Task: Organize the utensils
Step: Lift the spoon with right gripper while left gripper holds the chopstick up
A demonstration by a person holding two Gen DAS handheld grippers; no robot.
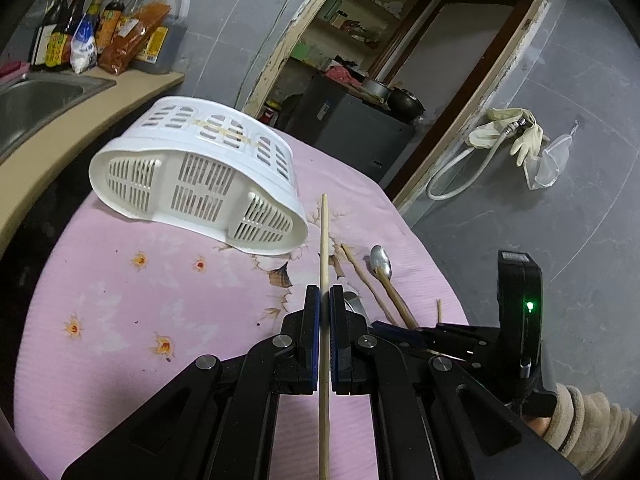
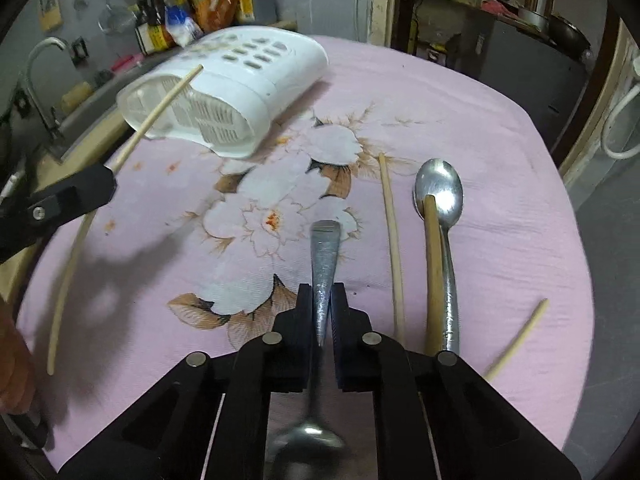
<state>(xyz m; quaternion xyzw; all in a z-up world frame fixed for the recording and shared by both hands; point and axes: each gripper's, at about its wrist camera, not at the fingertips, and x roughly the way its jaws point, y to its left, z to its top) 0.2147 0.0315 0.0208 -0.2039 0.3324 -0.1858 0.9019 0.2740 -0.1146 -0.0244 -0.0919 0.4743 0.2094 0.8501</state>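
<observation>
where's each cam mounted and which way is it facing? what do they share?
Left wrist: sits on the left tongs, looks forward and down along a held chopstick toward the tipped white basket; right tongs and a sleeve show lower right.
Right wrist: sits on the right tongs, looks down along a gripped spoon over the pink cloth; left tongs with the chopstick enter at left.
Shared: basket, cloth, loose spoon, sauce bottles.
</observation>
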